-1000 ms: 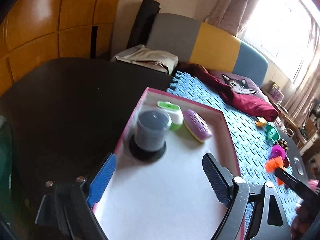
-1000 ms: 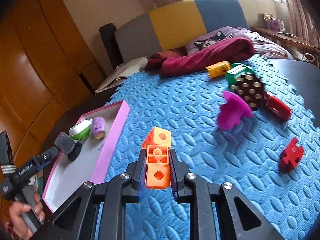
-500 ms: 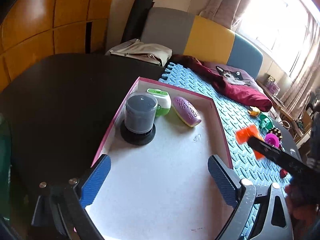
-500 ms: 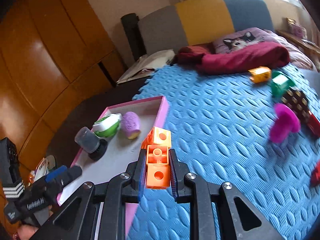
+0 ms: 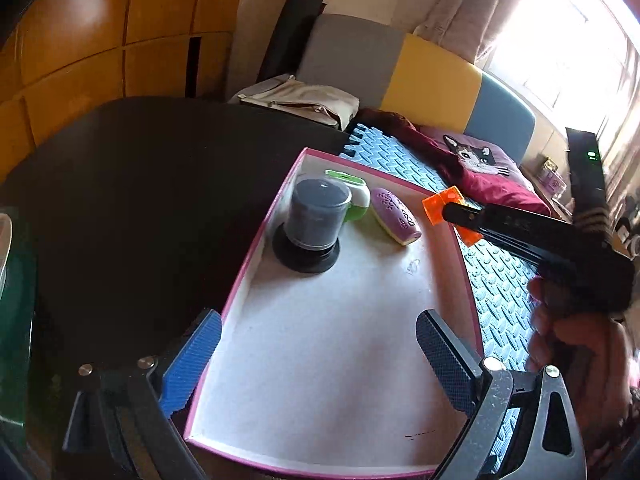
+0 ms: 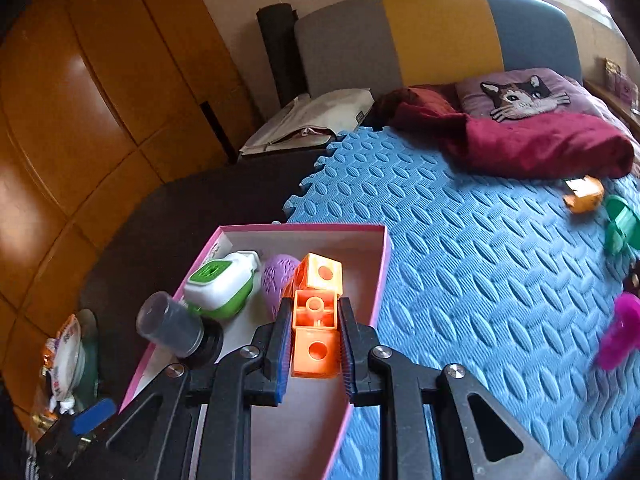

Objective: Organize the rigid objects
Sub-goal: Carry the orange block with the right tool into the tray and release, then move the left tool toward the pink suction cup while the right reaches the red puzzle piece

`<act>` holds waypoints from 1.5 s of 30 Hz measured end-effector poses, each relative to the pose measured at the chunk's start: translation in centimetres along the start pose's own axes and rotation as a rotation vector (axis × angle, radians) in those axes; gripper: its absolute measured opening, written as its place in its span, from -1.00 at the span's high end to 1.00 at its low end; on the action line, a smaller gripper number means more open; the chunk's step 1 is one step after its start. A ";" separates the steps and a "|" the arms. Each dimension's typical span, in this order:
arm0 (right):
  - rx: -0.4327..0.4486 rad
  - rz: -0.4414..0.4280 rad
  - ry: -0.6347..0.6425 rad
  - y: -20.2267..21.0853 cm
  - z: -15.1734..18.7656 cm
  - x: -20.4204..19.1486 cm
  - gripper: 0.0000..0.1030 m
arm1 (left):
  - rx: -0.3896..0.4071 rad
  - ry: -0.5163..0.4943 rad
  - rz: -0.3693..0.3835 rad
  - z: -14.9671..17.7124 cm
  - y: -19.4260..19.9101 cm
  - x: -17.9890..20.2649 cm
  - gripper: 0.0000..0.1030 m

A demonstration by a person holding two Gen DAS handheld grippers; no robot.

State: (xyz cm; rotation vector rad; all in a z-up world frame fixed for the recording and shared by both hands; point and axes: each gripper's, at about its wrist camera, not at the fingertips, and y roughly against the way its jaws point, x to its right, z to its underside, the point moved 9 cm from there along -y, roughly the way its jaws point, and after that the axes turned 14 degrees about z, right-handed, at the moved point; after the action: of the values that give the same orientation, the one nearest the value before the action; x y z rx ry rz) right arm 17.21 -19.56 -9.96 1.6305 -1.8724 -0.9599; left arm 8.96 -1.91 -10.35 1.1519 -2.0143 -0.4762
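The right tongs (image 6: 314,340), clamped on the orange block (image 6: 316,312), have swung from over the blue mat (image 6: 460,260) to above the pink box (image 6: 378,280), so the block looks ready to be set down inside. The jar (image 6: 172,324), dispenser (image 6: 220,288) and purple case (image 6: 276,280) lie just left of and beyond them. The left tongs (image 5: 316,364), whose jaws have just been opening, hang wide and empty over the box's near end, the block ahead to their right.
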 end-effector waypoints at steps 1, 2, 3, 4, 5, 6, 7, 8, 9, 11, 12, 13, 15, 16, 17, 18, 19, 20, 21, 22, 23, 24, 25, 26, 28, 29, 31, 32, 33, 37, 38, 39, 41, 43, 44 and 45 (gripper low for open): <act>-0.002 0.004 0.003 -0.3 -0.1 -0.1 0.62 | 0.001 0.003 0.001 0.0 0.1 -0.1 -0.92; -0.006 0.009 0.003 -0.6 -0.3 0.0 0.62 | 0.005 0.008 0.000 0.0 0.2 -0.3 -0.92; -0.007 0.014 0.001 -0.9 -0.5 0.0 0.62 | 0.008 0.011 -0.001 0.0 0.3 -0.4 -0.92; -0.008 0.021 0.000 -1.1 -0.6 0.1 0.62 | 0.010 0.014 -0.002 0.0 0.4 -0.5 -0.92; -0.008 0.028 0.001 -1.4 -0.8 0.1 0.62 | 0.008 0.022 -0.001 0.0 0.4 -0.7 -0.92; -0.007 0.037 0.001 -1.6 -0.9 0.2 0.62 | 0.008 0.027 0.001 0.0 0.4 -0.8 -0.92; -0.007 0.042 0.000 -1.8 -1.1 0.3 0.62 | 0.008 0.032 0.003 0.0 0.5 -0.8 -0.92; -0.009 0.045 -0.002 -2.0 -1.2 0.3 0.62 | 0.009 0.037 0.004 0.0 0.5 -0.9 -0.92; -0.011 0.047 -0.006 -2.2 -1.3 0.4 0.62 | 0.007 0.042 0.006 0.0 0.5 -0.9 -0.92; -0.022 0.044 -0.017 -2.7 -1.3 0.4 0.62 | 0.007 0.045 0.011 0.0 0.5 -0.9 -0.92; -0.024 0.041 -0.020 -2.9 -1.4 0.3 0.62 | 0.009 0.045 0.012 0.0 0.6 -0.9 -0.92; -0.023 0.049 -0.019 -3.2 -1.4 0.4 0.62 | 0.008 0.045 0.013 -0.1 0.6 -0.9 -0.92; -0.023 0.059 -0.019 -3.4 -1.5 0.4 0.60 | 0.011 0.046 0.018 -0.1 0.7 -0.9 -0.92; -0.028 0.061 -0.021 -3.6 -1.5 0.4 0.57 | 0.013 0.046 0.018 -0.2 0.7 -0.9 -0.92; -0.032 0.062 -0.023 -3.8 -1.5 0.5 0.52 | 0.014 0.047 0.015 -0.2 0.8 -0.9 -0.92; -0.032 0.067 -0.026 -3.8 -1.6 0.6 0.45 | 0.014 0.048 0.016 -0.2 0.8 -0.9 -0.92; -0.026 0.074 -0.029 -3.6 -1.6 0.8 0.45 | 0.014 0.049 0.017 -0.2 0.8 -0.8 -0.92; -0.013 0.069 -0.036 -3.3 -1.8 1.0 0.44 | 0.015 0.051 0.019 -0.2 0.8 -0.8 -0.92; -0.004 0.067 -0.044 -3.0 -1.9 1.3 0.43 | 0.014 0.051 0.017 -0.2 0.8 -0.8 -0.92; 0.002 0.069 -0.051 -2.8 -1.9 1.5 0.43 | 0.013 0.051 0.016 -0.2 0.8 -0.7 -0.92; 0.010 0.074 -0.061 -2.4 -2.0 1.9 0.43 | 0.013 0.052 0.019 -0.2 0.7 -0.6 -0.92; 0.013 0.072 -0.067 -2.1 -2.0 2.1 0.43 | 0.013 0.052 0.022 -0.2 0.7 -0.6 -0.92; 0.014 0.068 -0.071 -1.9 -2.0 2.3 0.43 | 0.011 0.052 0.023 -0.1 0.7 -0.5 -0.92; 0.015 0.066 -0.073 -1.7 -2.0 2.5 0.43 | 0.009 0.050 0.024 -0.1 0.6 -0.3 -0.92; 0.016 0.069 -0.075 -1.2 -1.8 2.9 0.42 | 0.009 0.042 0.026 -0.1 0.6 0.0 -0.92; 0.018 0.068 -0.076 -0.9 -1.7 3.0 0.42 | 0.008 0.038 0.025 -0.1 0.6 0.1 -0.92; 0.019 0.069 -0.075 -0.4 -1.4 3.3 0.42 | 0.005 0.034 0.029 -0.1 0.5 0.4 -0.92; 0.020 0.066 -0.075 -0.1 -1.2 3.3 0.41 | 0.002 0.030 0.033 0.0 0.4 0.6 -0.92; 0.019 0.065 -0.075 0.1 -1.0 3.4 0.39 | 0.000 0.027 0.033 0.0 0.4 0.7 -0.92; 0.012 0.072 -0.070 0.8 0.1 3.7 0.37 | -0.012 0.016 0.040 0.3 0.3 1.4 -0.92; 0.012 0.075 -0.068 1.0 0.4 3.8 0.36 | -0.013 0.015 0.043 0.3 0.3 1.5 -0.92; 0.011 0.078 -0.067 1.2 0.6 3.9 0.36 | -0.015 0.014 0.050 0.4 0.3 1.7 -0.92; 0.014 0.081 -0.066 1.8 1.2 4.2 0.36 | -0.022 0.013 0.076 0.5 0.3 2.2 -0.92; 0.020 0.091 -0.056 2.5 1.8 4.7 0.36 | -0.027 0.011 0.096 0.6 0.3 2.7 -0.92; 0.024 0.101 -0.050 2.9 2.1 4.9 0.36 | -0.028 0.007 0.105 0.7 0.3 3.1 -0.92; 0.028 0.108 -0.043 3.3 2.4 5.3 0.35 | -0.029 0.001 0.111 0.8 0.3 3.5 -0.92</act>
State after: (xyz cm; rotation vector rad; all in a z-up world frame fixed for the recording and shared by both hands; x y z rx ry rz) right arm 12.35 -24.12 -9.49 1.5190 -1.9894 -0.9340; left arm 7.15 -4.76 -9.20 1.0164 -2.0514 -0.4461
